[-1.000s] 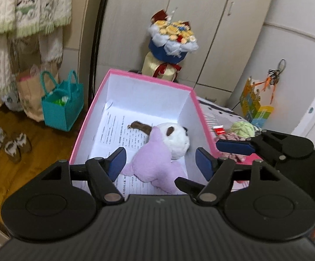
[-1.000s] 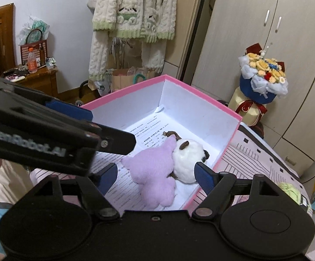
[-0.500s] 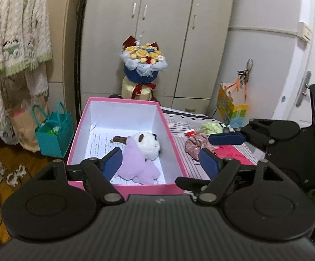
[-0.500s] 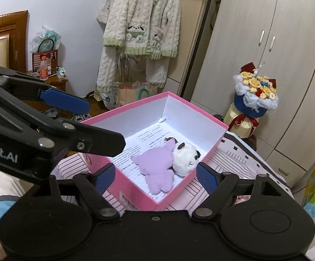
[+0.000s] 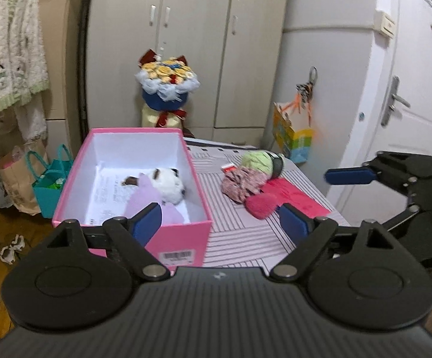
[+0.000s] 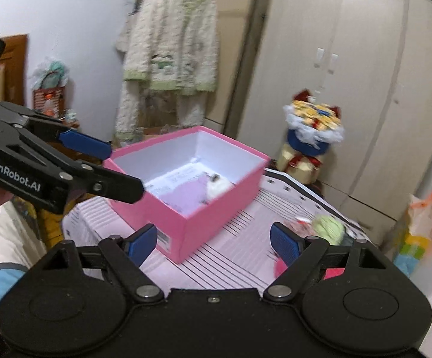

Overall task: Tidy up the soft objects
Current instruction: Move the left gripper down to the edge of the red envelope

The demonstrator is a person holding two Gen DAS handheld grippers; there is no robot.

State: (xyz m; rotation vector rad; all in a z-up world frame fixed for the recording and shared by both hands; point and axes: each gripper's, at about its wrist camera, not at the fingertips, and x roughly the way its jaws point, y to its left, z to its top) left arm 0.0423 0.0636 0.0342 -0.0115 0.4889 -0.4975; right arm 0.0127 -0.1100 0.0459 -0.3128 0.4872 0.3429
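While the left gripper (image 5: 220, 222) stands released, its jaws just widened and nothing between them, the pink box (image 5: 183, 240) sits ahead-left holding the plush toy (image 5: 168, 183). Loose soft items (image 5: 250, 179) lie ahead-right, nearer the right gripper (image 5: 348, 176).

From the right wrist, the right gripper (image 6: 214, 243) is likewise released and empty; the pile (image 6: 327, 228) is blurred and partly hidden behind its right finger.

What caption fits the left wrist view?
Open left gripper facing pink box holding plush toy; soft items lie beside it.
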